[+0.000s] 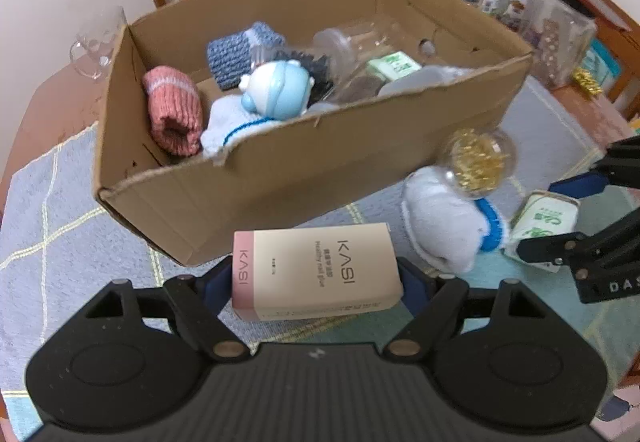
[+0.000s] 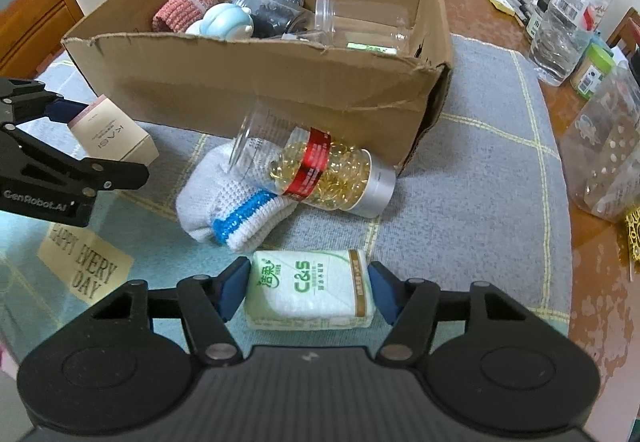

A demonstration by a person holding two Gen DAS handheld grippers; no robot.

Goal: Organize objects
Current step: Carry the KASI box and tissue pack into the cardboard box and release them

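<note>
Left wrist view shows the left gripper [image 1: 318,278] squeezing a box [image 1: 316,274], while the right gripper [image 2: 310,292] squeezes a tissue pack [image 2: 310,290].

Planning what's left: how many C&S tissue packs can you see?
2: one tissue pack gripped in the right tool, another inside the cardboard box. More may be buried there.

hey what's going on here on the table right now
A person is tidying loose items into a cardboard box with two handheld grippers. The left gripper grips a KASI carton; the right gripper is shut on a tissue pack. A capsule jar and white sock lie outside.
</note>
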